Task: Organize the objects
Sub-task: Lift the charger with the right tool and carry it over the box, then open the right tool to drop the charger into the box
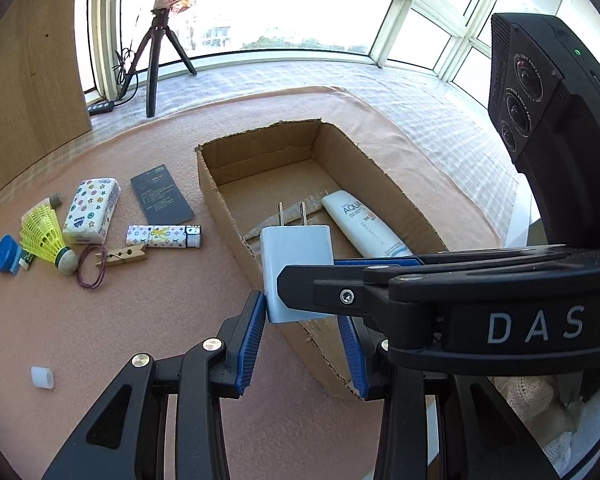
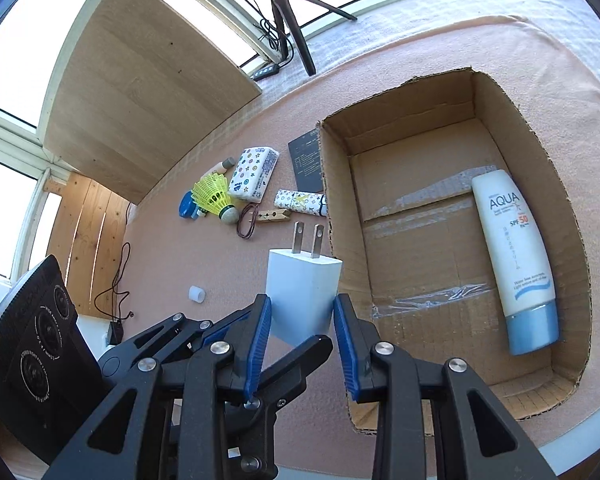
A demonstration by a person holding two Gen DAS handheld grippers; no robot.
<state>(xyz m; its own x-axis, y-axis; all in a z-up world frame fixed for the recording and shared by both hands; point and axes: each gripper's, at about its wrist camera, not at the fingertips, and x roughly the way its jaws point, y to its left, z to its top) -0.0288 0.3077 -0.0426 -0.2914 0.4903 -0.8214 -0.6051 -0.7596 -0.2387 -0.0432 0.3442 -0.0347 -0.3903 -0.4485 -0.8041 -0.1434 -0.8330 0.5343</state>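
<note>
Nearest to the lens in the right wrist view is the right tool. Its two blue pads are narrow and press on the opposite flat sides of the white charger, so this tool carries it. The charger hangs in the air with its two metal prongs pointing away, just beside the near left wall of the cardboard box and above the pink tabletop. The left tool is half wide around the lower end of the same charger. One pad lies against its corner, but the other pad is hidden behind a finger of the right tool, so I cannot tell if it really grips. I judge the charger to be light and stiff, and its smooth plastic looks a little slippery. For this reason the flat sides are the good place to hold it, and not the thin prongs. Inside the box a sunscreen tube lies along the right wall, well apart from the charger, with bare floor to its left.
</note>
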